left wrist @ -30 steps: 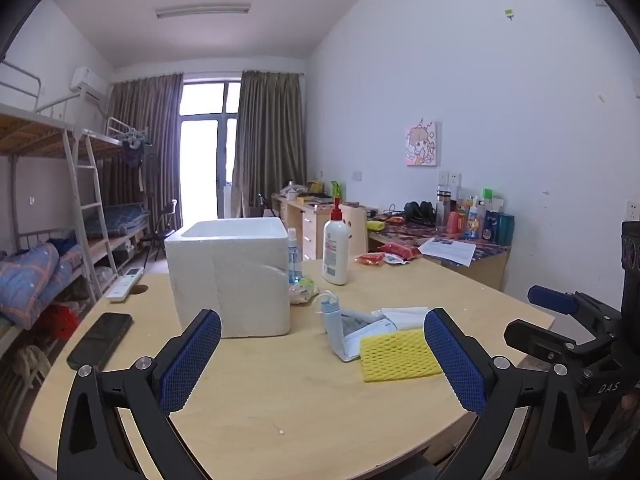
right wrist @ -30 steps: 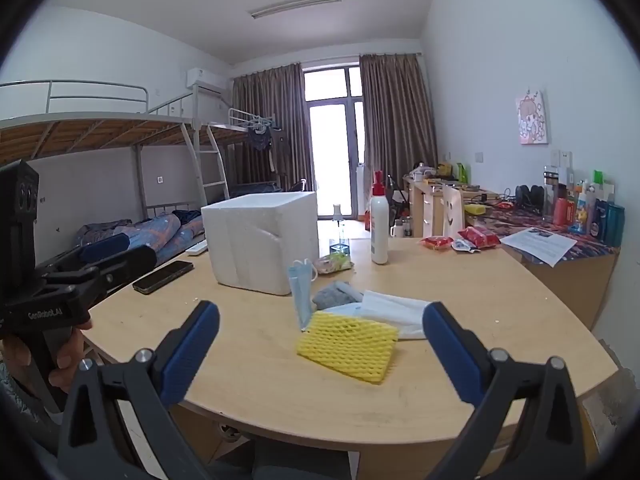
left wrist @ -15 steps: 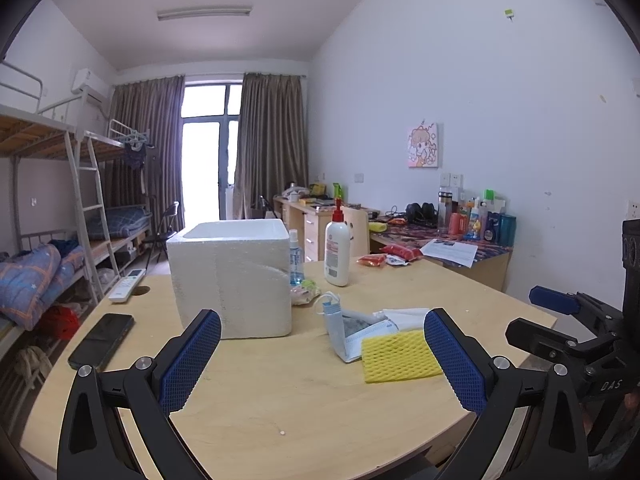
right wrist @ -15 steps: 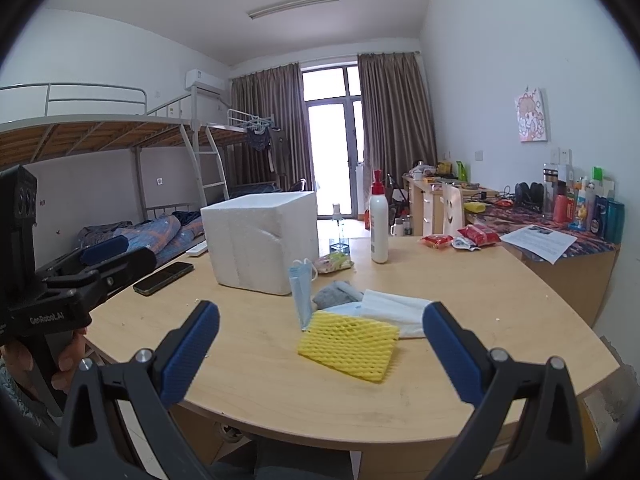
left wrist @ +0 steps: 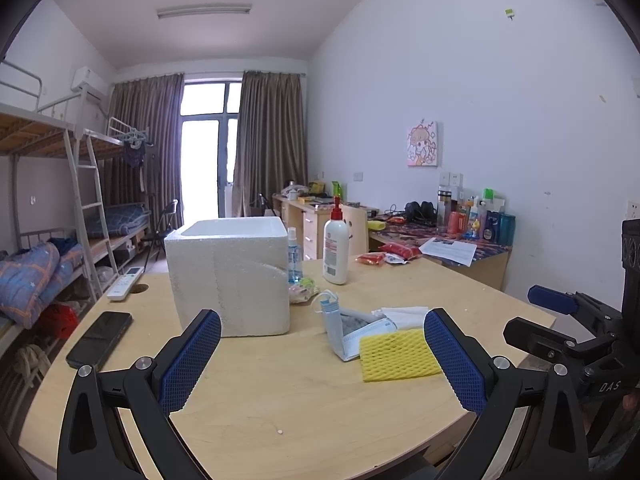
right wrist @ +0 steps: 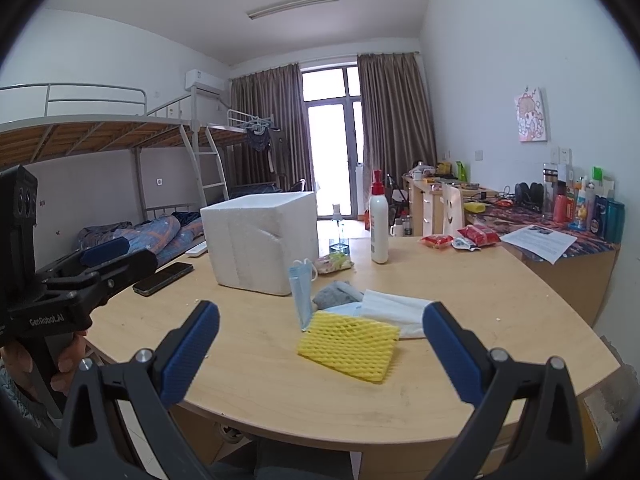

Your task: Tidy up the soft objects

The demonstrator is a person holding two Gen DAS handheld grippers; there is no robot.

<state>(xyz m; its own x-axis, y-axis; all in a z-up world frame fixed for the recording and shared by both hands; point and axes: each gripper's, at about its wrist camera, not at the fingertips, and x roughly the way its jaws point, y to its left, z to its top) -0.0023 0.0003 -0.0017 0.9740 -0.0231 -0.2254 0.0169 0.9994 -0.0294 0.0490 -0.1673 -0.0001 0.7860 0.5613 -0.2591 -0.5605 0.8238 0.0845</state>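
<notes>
Both sets of tongs hang spread wide and empty above the near edge of the bench [right wrist: 248, 368]: the left tongs [left wrist: 322, 360] and the right tongs [right wrist: 320, 354] each frame the soft pile without touching it.

The soft things lie together near the middle of the bench, at about 4 o'clock from the white foam box [left wrist: 230, 276]. A yellow foam net [right wrist: 348, 344] lies flat and nearest. Behind it, at its 11 o'clock, a blue face mask [right wrist: 302, 288] stands half folded on edge. A grey cloth [right wrist: 334, 294] and a white tissue sheet [right wrist: 396, 310] rest just behind, overlapping one another.

All four look very light, limp and easily crushed. The net will likely squash and spring back, so a pinch on its near free edge should serve. The mask is best taken by its upright fold or ear loop. The tissue may tear or drag its neighbours along if gripped where they overlap.
</notes>
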